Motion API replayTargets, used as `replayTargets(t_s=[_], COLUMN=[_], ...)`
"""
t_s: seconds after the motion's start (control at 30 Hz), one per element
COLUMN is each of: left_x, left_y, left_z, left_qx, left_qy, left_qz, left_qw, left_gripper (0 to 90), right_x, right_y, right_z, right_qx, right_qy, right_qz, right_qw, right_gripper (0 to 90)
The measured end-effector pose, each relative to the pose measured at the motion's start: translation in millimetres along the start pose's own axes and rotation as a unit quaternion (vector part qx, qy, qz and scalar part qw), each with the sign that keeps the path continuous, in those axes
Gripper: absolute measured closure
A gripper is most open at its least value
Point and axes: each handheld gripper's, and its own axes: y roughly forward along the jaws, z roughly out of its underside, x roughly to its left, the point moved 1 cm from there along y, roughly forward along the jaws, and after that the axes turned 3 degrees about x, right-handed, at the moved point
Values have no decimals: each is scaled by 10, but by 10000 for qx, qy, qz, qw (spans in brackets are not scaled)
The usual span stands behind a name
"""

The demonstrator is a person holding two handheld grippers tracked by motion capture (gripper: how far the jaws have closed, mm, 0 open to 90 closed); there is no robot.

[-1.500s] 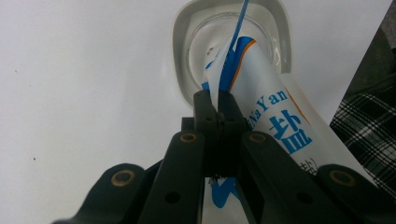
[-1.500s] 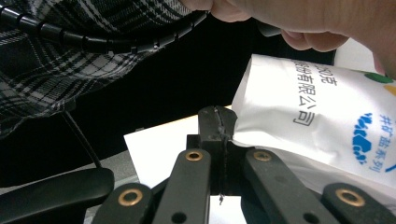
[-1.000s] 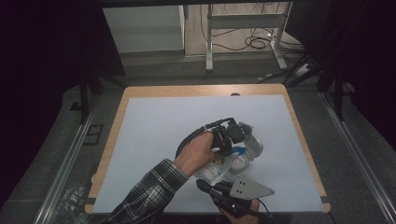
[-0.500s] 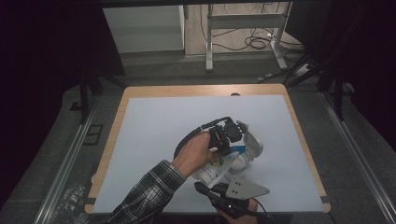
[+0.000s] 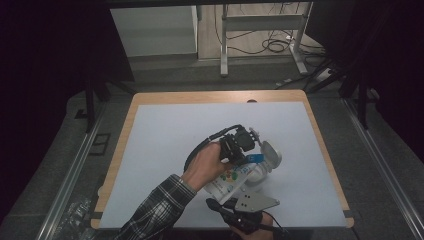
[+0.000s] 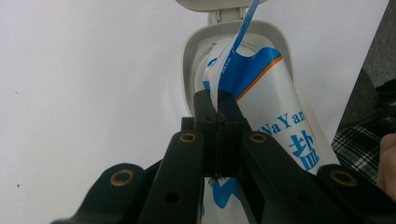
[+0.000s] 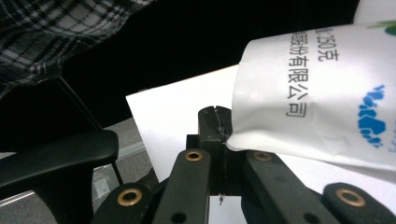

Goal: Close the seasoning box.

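Little had shifted since the earlier frame; both hands stayed by the white container [image 5: 267,162]. The left gripper [image 6: 217,109] was clenched on the torn top of the salt bag [image 6: 268,107], whose mouth sat inside the container's open rim. The right gripper [image 7: 218,122] pinched the bag's bottom corner, away from the container.

This looks like a lab or recording studio. A wooden tabletop [image 5: 150,100] covered by a white sheet [image 5: 170,145] stands lit amid black curtains [image 5: 45,75] to left and right. Beyond its far edge, loose cables [image 5: 280,45] lie on the floor around a metal frame's legs [image 5: 225,50], and aluminium rails [image 5: 70,170] run along the sides.
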Motion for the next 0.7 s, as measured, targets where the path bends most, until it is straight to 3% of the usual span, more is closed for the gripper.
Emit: replayTargets(t_s=[0.17, 0.47, 0.7], left_x=[17, 48, 84], left_y=[-8, -33, -73], left_z=[55, 142, 248], left_qx=[-192, -505, -868], left_qy=[-6, -39, -43], left_qz=[22, 69, 88], left_qw=[9998, 9987, 9962], left_gripper=[897, 897, 898], right_x=[-18, -64, -141], right_y=[62, 135, 186], right_z=[65, 146, 214], right_qx=[270, 624, 997], right_qy=[-78, -12, 122], right_qz=[-5, 63, 171], right_qw=[9996, 9980, 9948], right_gripper=[884, 857, 840])
